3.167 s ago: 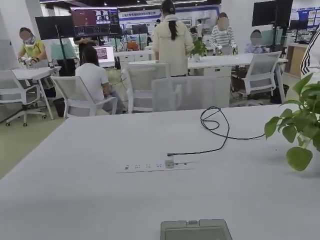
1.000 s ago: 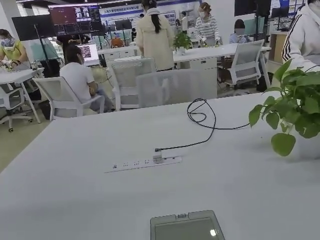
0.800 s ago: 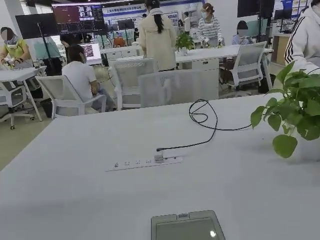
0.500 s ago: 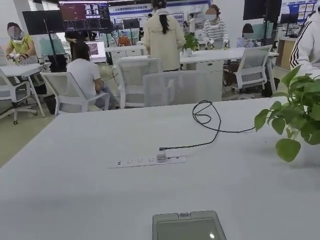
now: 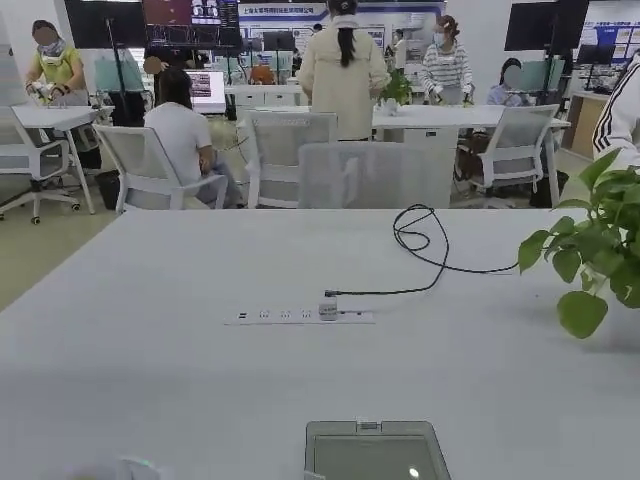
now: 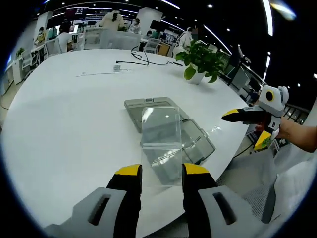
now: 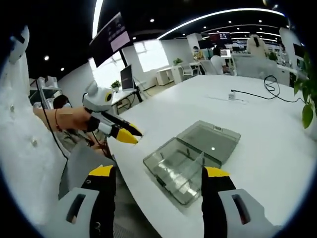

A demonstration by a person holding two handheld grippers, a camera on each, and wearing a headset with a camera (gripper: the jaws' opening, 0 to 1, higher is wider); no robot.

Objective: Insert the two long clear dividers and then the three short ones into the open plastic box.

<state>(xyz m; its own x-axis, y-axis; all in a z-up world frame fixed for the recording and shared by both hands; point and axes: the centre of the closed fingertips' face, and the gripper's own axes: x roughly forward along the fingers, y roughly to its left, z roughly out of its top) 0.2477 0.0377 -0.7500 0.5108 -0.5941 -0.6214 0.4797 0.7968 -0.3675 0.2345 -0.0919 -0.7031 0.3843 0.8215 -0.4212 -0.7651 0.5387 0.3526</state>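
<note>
The open plastic box (image 6: pixel 195 144) lies near the table's front edge, grey-clear, its lid (image 6: pixel 148 106) laid flat behind it. My left gripper (image 6: pixel 162 171) is shut on a clear divider (image 6: pixel 161 134), which stands upright between the yellow tips, in front of the box. My right gripper (image 7: pixel 158 172) is open and holds nothing, its jaws spread wide, low in front of the box (image 7: pixel 173 166). It shows from the left gripper view (image 6: pixel 246 128), held by a hand off the table's edge. The box lid (image 5: pixel 375 452) lies at the head view's bottom edge.
On the white table (image 5: pixel 150 350) lie a power strip (image 5: pixel 300 316) and a looped black cable (image 5: pixel 420 245) mid-table. A potted plant (image 5: pixel 595 250) stands at the right. Chairs and several people are beyond the far edge.
The head camera has shifted, so the scene slid a little. A pale, blurred shape has come in at the bottom left edge. The box lid has not moved on the table.
</note>
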